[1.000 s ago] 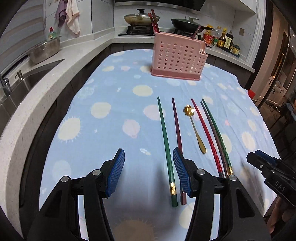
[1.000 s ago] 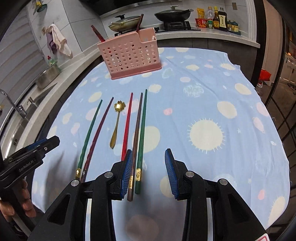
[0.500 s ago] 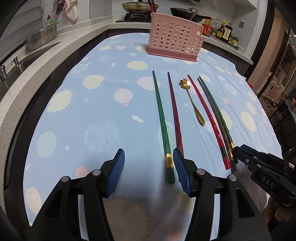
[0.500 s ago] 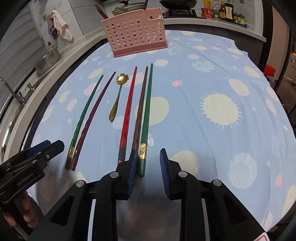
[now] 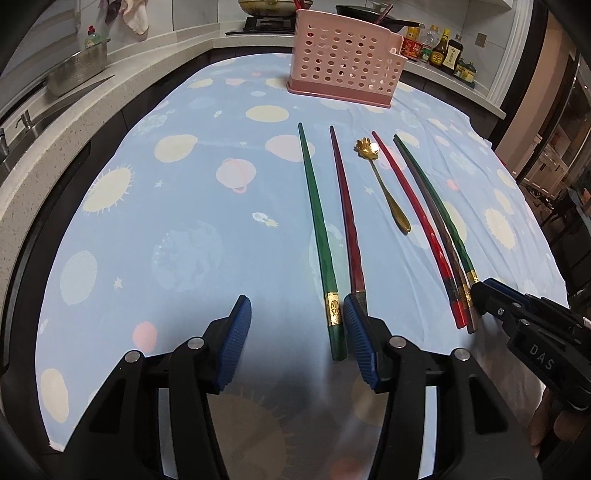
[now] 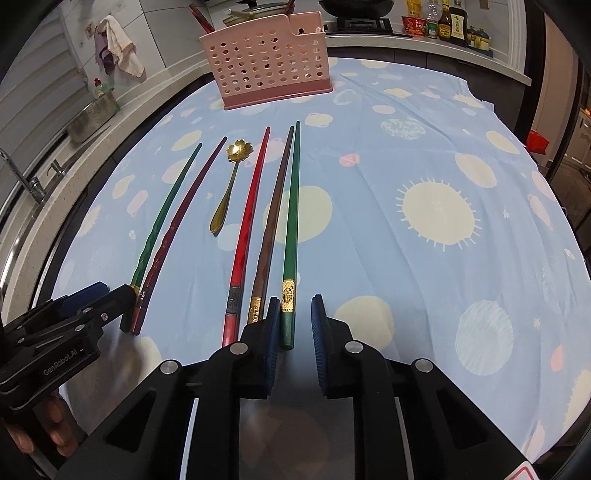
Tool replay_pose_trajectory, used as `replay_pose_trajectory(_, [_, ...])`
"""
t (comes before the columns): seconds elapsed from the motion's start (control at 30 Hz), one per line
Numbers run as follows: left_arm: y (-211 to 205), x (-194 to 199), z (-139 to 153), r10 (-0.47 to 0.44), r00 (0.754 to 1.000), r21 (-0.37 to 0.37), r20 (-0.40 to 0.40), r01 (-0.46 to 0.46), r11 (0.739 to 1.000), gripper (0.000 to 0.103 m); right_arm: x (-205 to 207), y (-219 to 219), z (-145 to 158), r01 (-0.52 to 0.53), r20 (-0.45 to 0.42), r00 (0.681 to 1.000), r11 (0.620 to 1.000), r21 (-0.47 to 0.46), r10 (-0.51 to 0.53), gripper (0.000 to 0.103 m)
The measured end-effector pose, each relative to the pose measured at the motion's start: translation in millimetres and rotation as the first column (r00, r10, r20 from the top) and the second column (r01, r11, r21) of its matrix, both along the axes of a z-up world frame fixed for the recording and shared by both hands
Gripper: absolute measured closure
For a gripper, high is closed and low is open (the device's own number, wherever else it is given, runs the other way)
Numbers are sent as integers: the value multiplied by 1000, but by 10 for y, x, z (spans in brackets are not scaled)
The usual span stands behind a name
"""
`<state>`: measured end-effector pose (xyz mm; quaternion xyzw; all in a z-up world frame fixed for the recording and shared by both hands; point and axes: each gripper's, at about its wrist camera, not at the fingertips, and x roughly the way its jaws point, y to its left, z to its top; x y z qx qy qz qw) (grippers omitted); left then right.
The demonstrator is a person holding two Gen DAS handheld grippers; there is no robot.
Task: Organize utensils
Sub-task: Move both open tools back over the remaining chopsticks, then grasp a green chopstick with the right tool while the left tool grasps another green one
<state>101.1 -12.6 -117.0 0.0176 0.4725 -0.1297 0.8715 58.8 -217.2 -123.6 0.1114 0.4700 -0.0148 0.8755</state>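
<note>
Right gripper (image 6: 293,341) low over the blue patterned cloth (image 6: 436,155) on the counter (image 5: 22,206), blue-padded fingers (image 6: 318,332) narrowed, not yet closed, around the blunt end of the far-right green chopstick (image 6: 291,236); gap visible on the right side, contact on the left hard to judge. Left gripper (image 5: 295,339) also low and level, fingers (image 5: 234,339) spread wide, gripping nothing; right pad just beside the gold-banded end of the other green chopstick (image 5: 318,236) and covering the butt of the dark red chopstick (image 5: 347,218). Between the two grippers, laid side by side and pointing at the basket: gold flower-bowled spoon (image 6: 229,184), bright red chopstick (image 6: 247,229), brown chopstick (image 6: 273,221). Brown stick's blunt end hidden behind the right gripper's left finger in the right wrist view. In the left wrist view, the ends of the three right-hand sticks partly masked by the tip of the right gripper entering from the right edge. Pink perforated utensil basket (image 5: 345,70) upright at the far end of the cloth, well apart from the row, a few stick ends poking above its rim; contents otherwise unreadable through the holes. Beyond, pans (image 5: 365,11) on a hob, sauce bottles (image 6: 448,22), a steel bowl (image 5: 77,72) near a sink, upper parts cut off by the frame.
</note>
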Motion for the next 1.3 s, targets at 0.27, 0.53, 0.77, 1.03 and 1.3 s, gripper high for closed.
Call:
replay_pose_trajectory(0.27, [-32,-28,-24,-8,1000,30,18,7,1000,58,-25,1,-10,-3,4,1000,1000,-9,3,91])
replay_pose_trajectory(0.53, [44,-51,-24,-1,1000,29,28,0,1000,86,-62,5,-11,-7,2,1000,1000,-3,7,96])
replay_pose_trajectory(0.77, [79,-76,0,-9,1000,10,23,8,1000,96,-131,-28,21,-4,5,1000,1000,17,4,96])
replay_pose_trajectory(1.03, [178,-151,198,10,999,-19,44,-9,1000,96,-292,-140,257,27,55,998,999,42,-29,96])
replay_pose_trajectory(1.3, [264,-165,600,37,994,-67,107,-30,997,96,-386,-249,667,51,150,987,996,70,-61,96])
